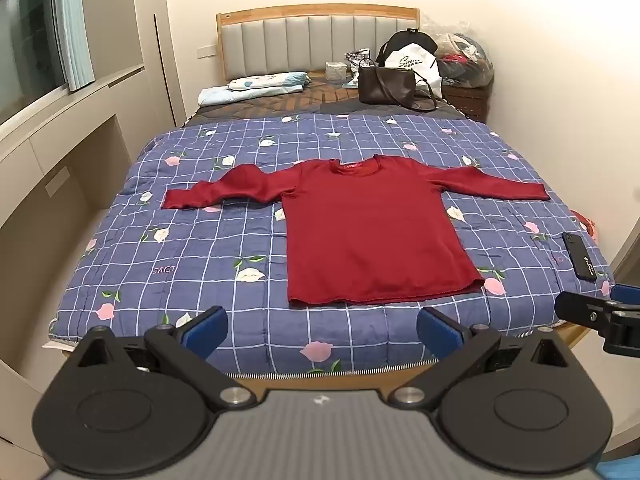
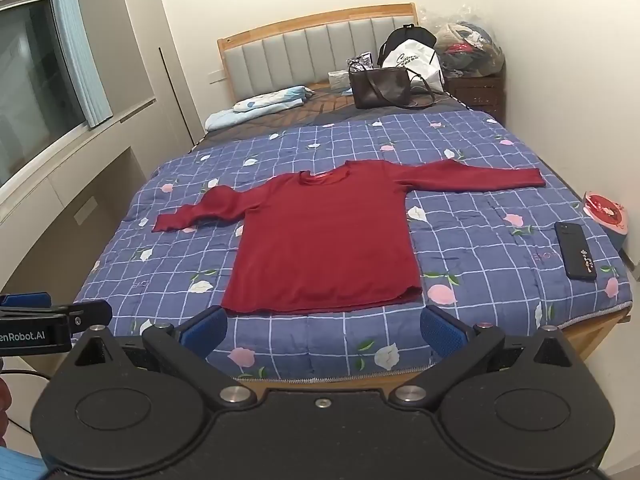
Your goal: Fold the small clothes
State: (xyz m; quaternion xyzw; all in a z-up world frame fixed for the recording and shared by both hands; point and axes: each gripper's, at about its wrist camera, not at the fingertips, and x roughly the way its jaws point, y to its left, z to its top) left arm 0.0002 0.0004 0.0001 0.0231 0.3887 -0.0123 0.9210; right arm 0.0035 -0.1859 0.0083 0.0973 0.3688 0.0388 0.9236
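Left wrist view shows a bed [image 1: 120, 264] under a blue checked quilt [image 1: 224, 240] with flower prints. A red shirt [image 1: 372, 236] lies flat on the quilt near the foot end, collar toward the headboard [image 1: 304, 40], both long sleeves spread out to the sides, the left sleeve slightly bent. At the head end sit a brown handbag [image 1: 384, 86], a white bag [image 1: 414, 64] just behind it, and folded pale-blue bedding [image 1: 256, 84] on the other side. A black phone [image 1: 578, 256] lies on the quilt's right edge, well apart from the shirt.

Left gripper [image 1: 322, 330] hovers over the foot of the bed, jaws spread wide with nothing between them, just short of the shirt hem. Right wrist view shows the right gripper [image 2: 324, 330] likewise wide apart and empty, near the hem.
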